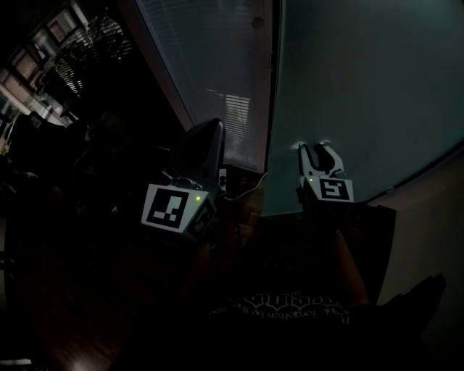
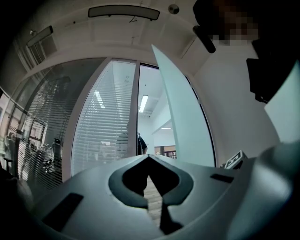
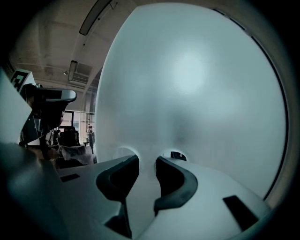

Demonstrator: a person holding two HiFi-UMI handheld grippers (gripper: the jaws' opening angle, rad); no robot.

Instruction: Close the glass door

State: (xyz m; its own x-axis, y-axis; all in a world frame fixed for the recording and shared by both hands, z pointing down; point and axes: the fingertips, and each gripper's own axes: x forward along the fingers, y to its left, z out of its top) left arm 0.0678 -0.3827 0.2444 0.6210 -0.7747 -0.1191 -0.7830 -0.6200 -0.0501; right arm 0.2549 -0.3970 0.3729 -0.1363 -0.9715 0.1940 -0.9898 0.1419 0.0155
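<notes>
- Frosted glass door (image 1: 362,94): takes up the upper right of the head view and nearly all of the right gripper view. It is seen edge-on from the left gripper view, swung off its frame and not shut.
- Blinds panel (image 1: 210,65): fixed glazing with slatted blinds, left of the door. A frame post (image 2: 133,112) stands between it and the open doorway (image 2: 146,117).
- White wall (image 2: 225,108): right of the door. A long light fitting (image 2: 124,11) is mounted on the ceiling above.
- Wood-plank floor (image 2: 153,194): seen through the gap behind the left tool's jaw tips.
- Right tool (image 1: 319,151): held low against the door face, near its bottom edge. The jaws are parted by a narrow gap with only door glass between them, and nothing is gripped. The tips sit at the glass, but actual contact cannot be confirmed.
- Left tool (image 2: 149,157): held off the door and aimed at the doorway, with its marker cube toward the head camera. The jaw tips are closed together and hold nothing.
- Nothing is seen lying on the floor between the door edge and the frame post.
- Person (image 2: 140,143): standing far back beyond the doorway, well apart from the door.
- Office chair (image 3: 70,138): in the room past the door's left edge, also well apart.
</notes>
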